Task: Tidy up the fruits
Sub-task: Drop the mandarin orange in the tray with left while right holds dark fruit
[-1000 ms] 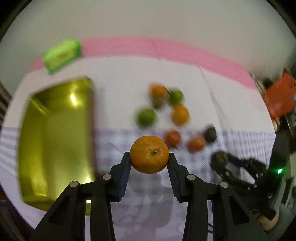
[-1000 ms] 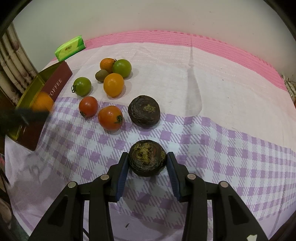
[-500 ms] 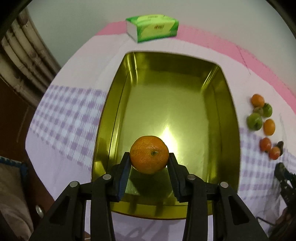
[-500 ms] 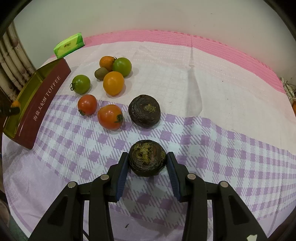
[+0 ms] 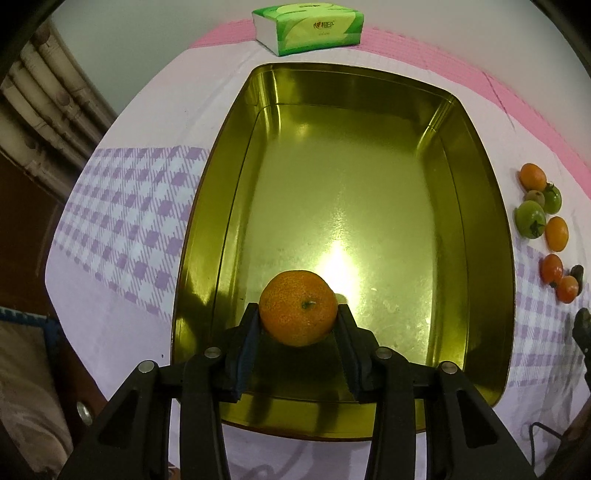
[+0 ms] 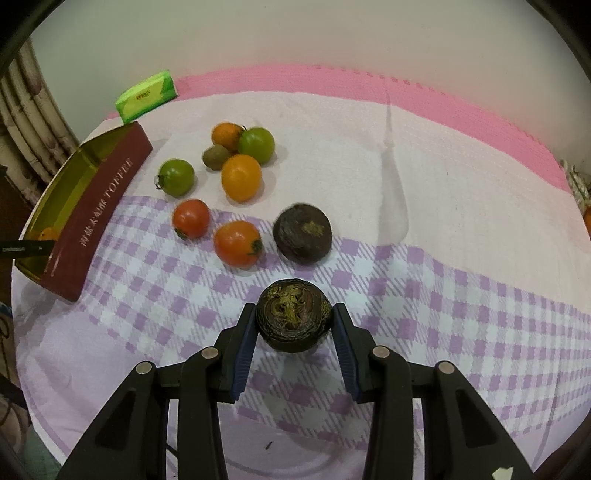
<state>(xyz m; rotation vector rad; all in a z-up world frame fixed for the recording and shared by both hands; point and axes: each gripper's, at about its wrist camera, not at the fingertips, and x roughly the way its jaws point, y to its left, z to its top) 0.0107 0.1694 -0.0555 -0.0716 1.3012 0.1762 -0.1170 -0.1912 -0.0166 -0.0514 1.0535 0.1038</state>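
The left tongs grip an orange low over the near end of the gold tin, pads pressed to both its sides. The right tongs clamp a dark fruit above the checked bench. A second dark fruit lies at its 12 o'clock, with tomatoes toward 10 o'clock and a green tissue pack beyond the tin.
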